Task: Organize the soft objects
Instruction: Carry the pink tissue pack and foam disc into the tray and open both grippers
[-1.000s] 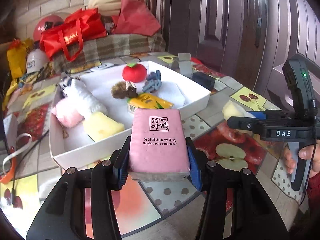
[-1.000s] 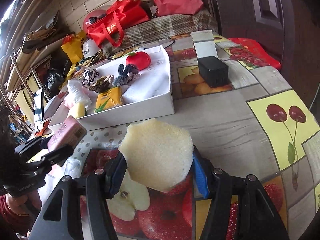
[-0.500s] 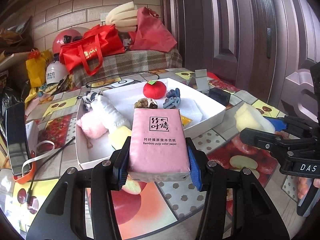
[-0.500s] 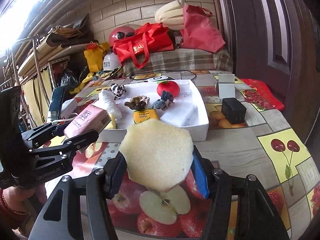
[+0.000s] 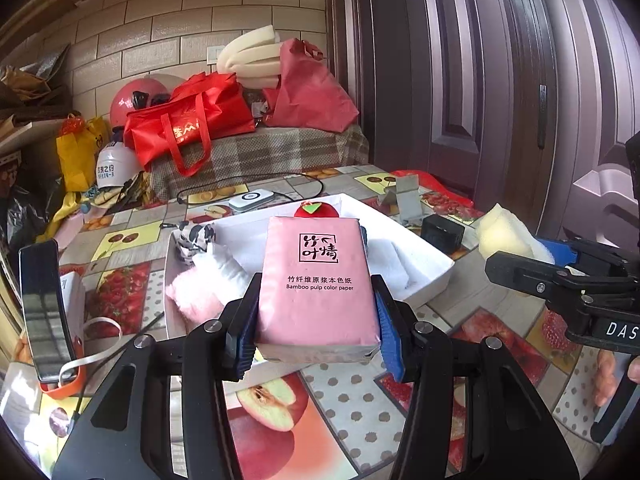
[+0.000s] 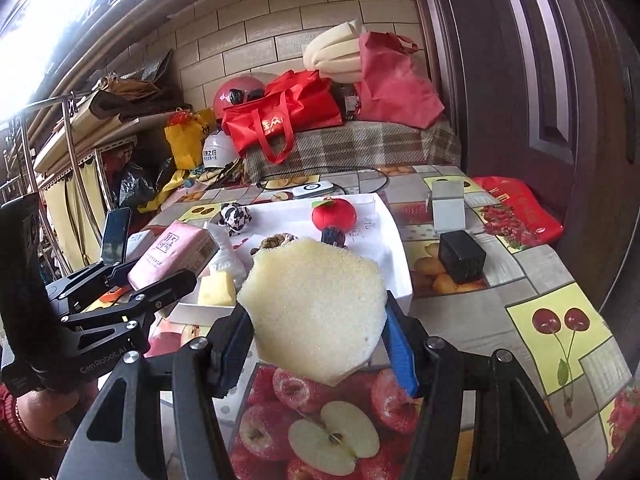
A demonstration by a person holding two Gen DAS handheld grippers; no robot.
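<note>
My left gripper (image 5: 316, 336) is shut on a pink tissue pack (image 5: 318, 284) and holds it up over the near edge of the white tray (image 5: 432, 280). The pack also shows in the right wrist view (image 6: 172, 252). My right gripper (image 6: 320, 344) is shut on a pale yellow sponge (image 6: 316, 304), held above the table in front of the tray (image 6: 396, 248). The sponge also shows in the left wrist view (image 5: 504, 236). In the tray lie a red plush apple (image 6: 334, 214), a pink fluffy toy (image 5: 192, 296), a white cloth (image 5: 224, 268) and a yellow sponge block (image 6: 216, 288).
A black box (image 6: 462, 256) and a grey stand (image 6: 448, 206) sit right of the tray. A phone (image 5: 44, 312) stands at the left. Red bags (image 5: 192, 128) and a helmet (image 5: 132, 100) lie on the plaid bench behind. A dark door (image 5: 500, 80) is at the right.
Both grippers have risen and tilted up, holding their objects; the views now show more wall and less table. The tissue pack now hides more of the tray.
</note>
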